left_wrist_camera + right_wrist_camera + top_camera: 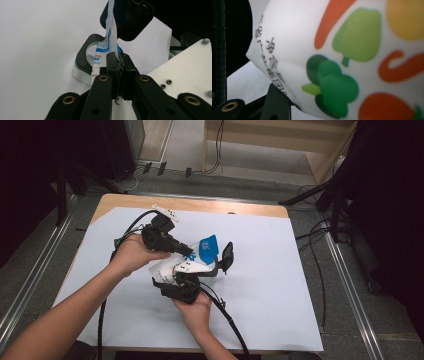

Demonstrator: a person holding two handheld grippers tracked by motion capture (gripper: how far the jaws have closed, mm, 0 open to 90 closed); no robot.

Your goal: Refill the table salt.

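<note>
A white bag [207,247] with a blue top and printed vegetables [352,50] is held up between both grippers over the table's middle. My left gripper [192,252] comes in from the left, and its jaws [119,56] are shut on the bag's thin blue-and-white edge [110,27]. My right gripper [220,262] reaches up from below with the bag's body between its jaws. One black finger [275,100] presses the bulging side, and its other pad [130,17] lies against the far face of the bag.
A white sheet [275,285] covers most of the wooden table [200,205]. Black cables [225,317] trail from both grippers toward the near edge. Dark stands and cables [320,195] sit on the floor beyond the table's right side.
</note>
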